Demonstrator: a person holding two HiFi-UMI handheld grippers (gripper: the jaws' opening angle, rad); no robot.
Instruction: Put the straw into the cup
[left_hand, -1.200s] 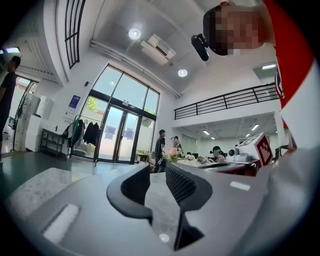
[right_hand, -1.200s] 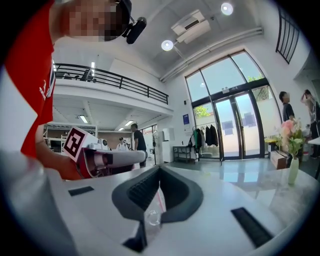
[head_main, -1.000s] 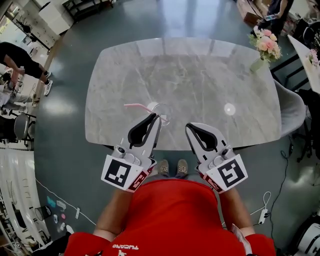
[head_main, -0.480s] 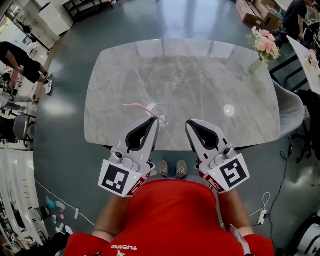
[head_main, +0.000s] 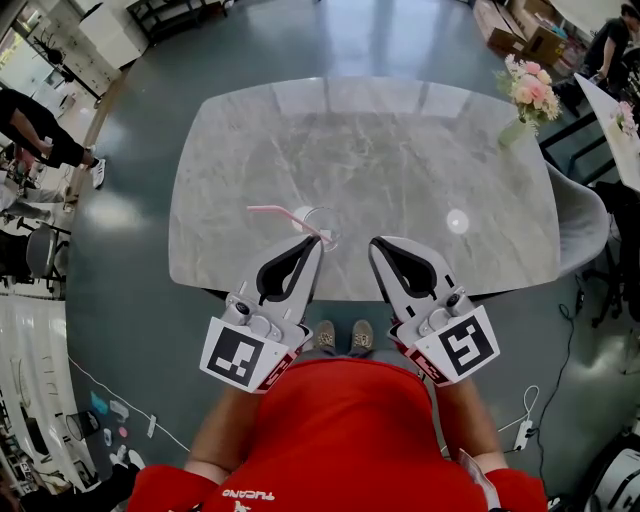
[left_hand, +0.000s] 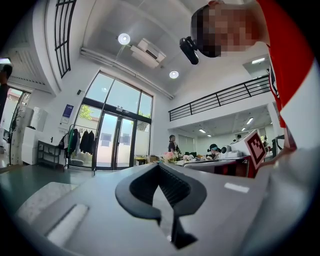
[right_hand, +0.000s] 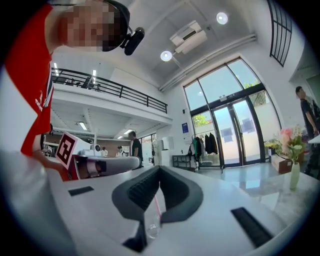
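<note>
Black-padded and pressed together on nothing: shows the left gripper (head_main: 316, 243) held level over the near edge of the grey marble desk (head_main: 420, 150), just beside the cup (head_main: 322, 228). Shows the right gripper (head_main: 378, 248) alongside, likewise closed and empty, angled toward the same cup. Finds the pink straw (head_main: 280, 213) with its lower end inside the clear cup, leaning out over the rim to the left. Suggests a finished job: nothing left to carry, hence both held short of the cup so as not to tip it. Leaves a vase of flowers (head_main: 530, 88) well apart at the far corner.
</note>
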